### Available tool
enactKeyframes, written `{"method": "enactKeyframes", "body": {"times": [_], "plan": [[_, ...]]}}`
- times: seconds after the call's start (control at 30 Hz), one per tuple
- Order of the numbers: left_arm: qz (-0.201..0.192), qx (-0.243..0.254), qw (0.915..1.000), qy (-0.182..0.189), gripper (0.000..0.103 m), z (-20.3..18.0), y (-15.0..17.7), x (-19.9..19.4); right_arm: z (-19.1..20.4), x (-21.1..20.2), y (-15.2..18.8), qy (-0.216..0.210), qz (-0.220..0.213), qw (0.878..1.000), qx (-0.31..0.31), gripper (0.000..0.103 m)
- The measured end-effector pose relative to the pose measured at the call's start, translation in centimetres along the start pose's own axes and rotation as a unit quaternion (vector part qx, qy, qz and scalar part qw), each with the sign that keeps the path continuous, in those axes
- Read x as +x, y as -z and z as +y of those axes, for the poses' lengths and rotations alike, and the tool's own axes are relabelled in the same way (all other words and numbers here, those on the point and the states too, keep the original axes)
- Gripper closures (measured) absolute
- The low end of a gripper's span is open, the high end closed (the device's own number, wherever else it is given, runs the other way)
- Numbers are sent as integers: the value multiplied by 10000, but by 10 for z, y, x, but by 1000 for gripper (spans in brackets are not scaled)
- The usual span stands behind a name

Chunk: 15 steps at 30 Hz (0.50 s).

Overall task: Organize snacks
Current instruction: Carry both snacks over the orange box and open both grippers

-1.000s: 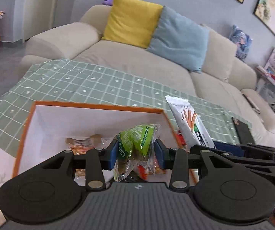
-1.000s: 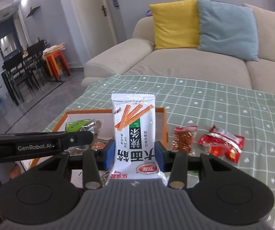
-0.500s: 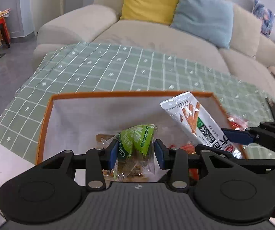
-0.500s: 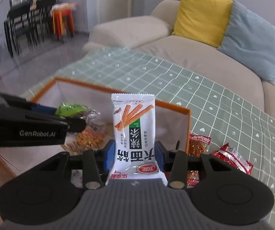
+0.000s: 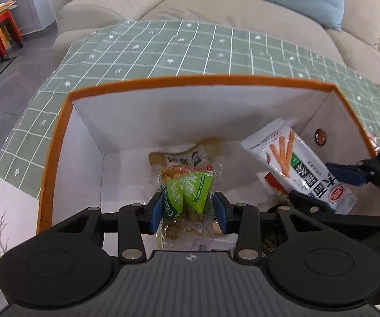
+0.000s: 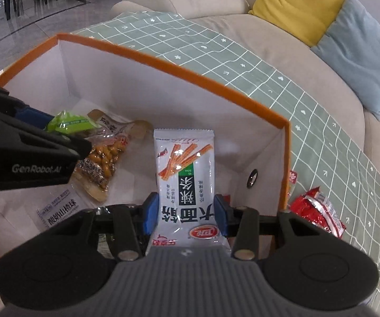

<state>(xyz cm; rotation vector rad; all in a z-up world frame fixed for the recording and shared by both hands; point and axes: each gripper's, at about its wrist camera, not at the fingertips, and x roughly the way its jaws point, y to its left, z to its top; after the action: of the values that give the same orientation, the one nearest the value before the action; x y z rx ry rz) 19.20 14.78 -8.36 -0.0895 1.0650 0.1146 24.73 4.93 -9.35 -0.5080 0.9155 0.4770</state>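
1. Against the frames a second earlier, both grippers have tipped downward and sunk into the orange-rimmed box (image 5: 65, 121); before, the sofa and its cushions filled the upper half of each view, and now the white box walls do
2. The white stick-snack packet (image 6: 187, 182) was above the box rim a second ago and is now inside the box, near its right wall; the green packet (image 5: 190, 195) has likewise dropped from rim height to just above the snacks on the box floor
3. The box sits on the green checked cloth (image 5: 190, 50) covering the bench, with the beige sofa (image 5: 216, 5) just beyond the cloth's far edge
4. Inside, the left half of the floor is bare white; a peanut packet (image 6: 102, 158) and other wrappers lie near the middle, and open floor remains between them and the white packet
5. Outside the box's right wall, red snack packets (image 6: 319, 211) lie on the cloth, near the wall
6. The left gripper (image 5: 187, 212) has its jaws partly closed, blue pads pressing both sides of the green packet
7. The right gripper (image 6: 184, 212) has its jaws at a similar middling width, clamping the lower part of the white packet, which stands upright
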Motion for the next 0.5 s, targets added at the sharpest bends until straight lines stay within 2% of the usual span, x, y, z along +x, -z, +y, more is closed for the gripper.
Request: {"method": "enactKeyframes", "body": {"times": [0.33,0.5], "plan": [[186,-71,9998,-95,54,3,3,9,3,2,-2,-16,10,10000,-15,59],[167,-60,9998,-74,48,4,5,9,2,-2,-2,-26,-47,10000,9,58]]}}
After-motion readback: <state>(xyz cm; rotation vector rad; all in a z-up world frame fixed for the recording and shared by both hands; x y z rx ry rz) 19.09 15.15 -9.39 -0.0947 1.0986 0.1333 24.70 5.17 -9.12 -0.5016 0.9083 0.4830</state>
